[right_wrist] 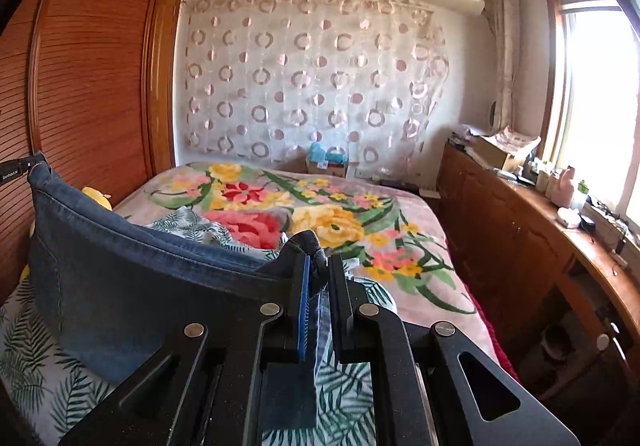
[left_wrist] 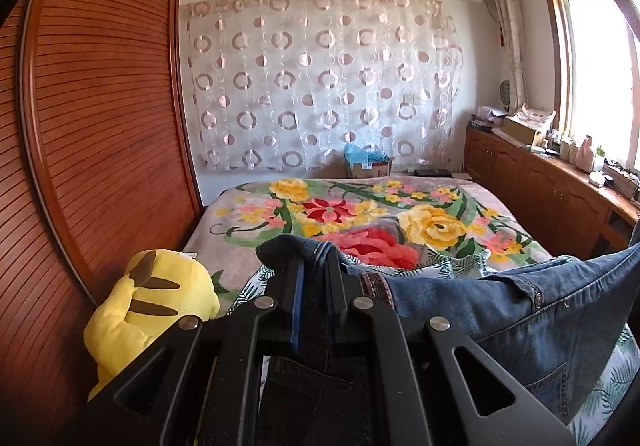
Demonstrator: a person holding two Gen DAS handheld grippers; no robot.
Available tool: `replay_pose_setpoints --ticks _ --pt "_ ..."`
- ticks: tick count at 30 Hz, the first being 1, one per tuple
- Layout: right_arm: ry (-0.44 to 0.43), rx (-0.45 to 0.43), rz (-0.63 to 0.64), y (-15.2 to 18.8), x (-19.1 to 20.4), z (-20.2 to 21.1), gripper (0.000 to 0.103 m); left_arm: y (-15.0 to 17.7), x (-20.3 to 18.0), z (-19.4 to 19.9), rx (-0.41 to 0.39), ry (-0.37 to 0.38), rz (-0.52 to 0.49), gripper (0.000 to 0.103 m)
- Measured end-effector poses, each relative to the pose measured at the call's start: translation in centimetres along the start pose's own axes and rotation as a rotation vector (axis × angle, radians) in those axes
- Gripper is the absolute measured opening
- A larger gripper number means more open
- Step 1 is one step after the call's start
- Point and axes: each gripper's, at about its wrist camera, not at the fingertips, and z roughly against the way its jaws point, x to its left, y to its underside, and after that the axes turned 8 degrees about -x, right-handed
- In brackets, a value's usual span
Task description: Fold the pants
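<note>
Clearly early on, each hand-held gripper, left [left_wrist: 316,266] and right [right_wrist: 318,270], is clenched on a waistband corner of the blue jeans [left_wrist: 500,310], which hang lifted above the bed [left_wrist: 240,206], so no fold is laid yet.

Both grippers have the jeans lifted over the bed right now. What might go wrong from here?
1. The left gripper and right gripper each pinch only a small bunch of the jeans; the heavy denim may slip out.
2. The yellow plush toy sits close to the left gripper, so the fabric may snag or drag it.
3. The jeans sag between the grippers and may land creased on the leaf-print sheet.
</note>
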Motion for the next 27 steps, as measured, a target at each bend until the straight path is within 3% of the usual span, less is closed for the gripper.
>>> replay_pose_setpoints --ticks 11,18,27 --pt "0.007 0.06 0.056 -2.5 0.1 -5.3 0.009 1.1 -0.1 -6.8 0.07 -0.006 0.0 0.01" --pt "0.01 0.104 0.065 -2.6 0.2 -7.3 0.009 2.0 0.2 -9.3 0.098 -0.01 0.0 0.01" --pt "-0.002 0.223 0.056 -2.3 0.4 -9.9 0.009 3.7 -0.3 -10.5 0.16 0.027 -0.033 0.01"
